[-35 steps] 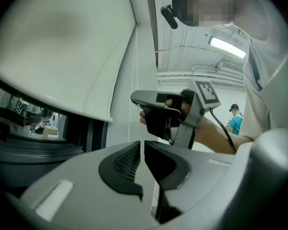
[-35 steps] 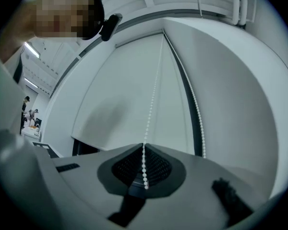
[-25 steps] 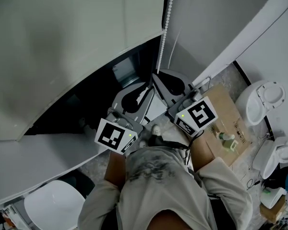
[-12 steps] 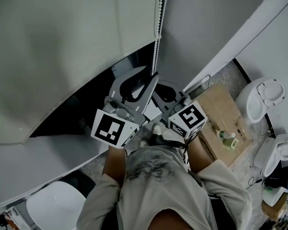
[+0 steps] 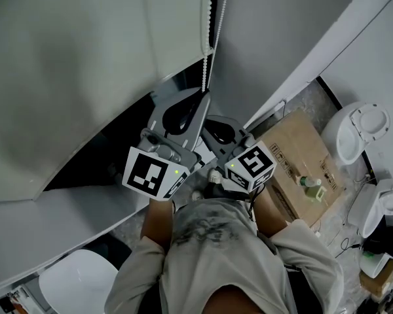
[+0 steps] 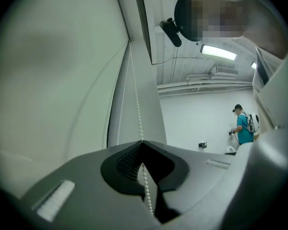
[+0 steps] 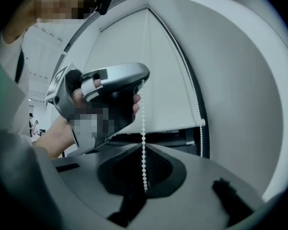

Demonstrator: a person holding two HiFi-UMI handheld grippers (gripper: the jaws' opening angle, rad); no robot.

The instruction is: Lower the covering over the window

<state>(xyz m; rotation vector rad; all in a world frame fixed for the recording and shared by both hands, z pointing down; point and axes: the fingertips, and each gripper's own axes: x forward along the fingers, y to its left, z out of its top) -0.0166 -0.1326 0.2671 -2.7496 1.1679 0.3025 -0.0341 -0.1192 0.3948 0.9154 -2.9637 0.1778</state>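
Change: the left gripper has been carried up the bead chain to sit above the right gripper. Its jaws, spread a second ago, have been brought together on the chain.
Left jaws: pressed together at their tips, with the chain pinched between them, as seen in the left gripper view.
Right jaws: pinched on the same strand lower down, with the loose beads hanging in the hollow behind the tips.
Covering: the roller blind is drawn only part of the way. Dark glass of the window is left bare beneath its bottom edge.
Chain: it hangs just beside the blind's right edge. A second strand is seen nearer that edge and is not held.
Step in hand: judged to be a hand-over-hand pull, with the upper grip freshly taken.
Done well: the right jaws should be released only once the left grip is sure. The pull should then be made straight down along the strand, not out from the window, in short even strokes.
Risk: beads may slip through the pads if the pull is jerked. A sideways drag may bind the chain at the top.
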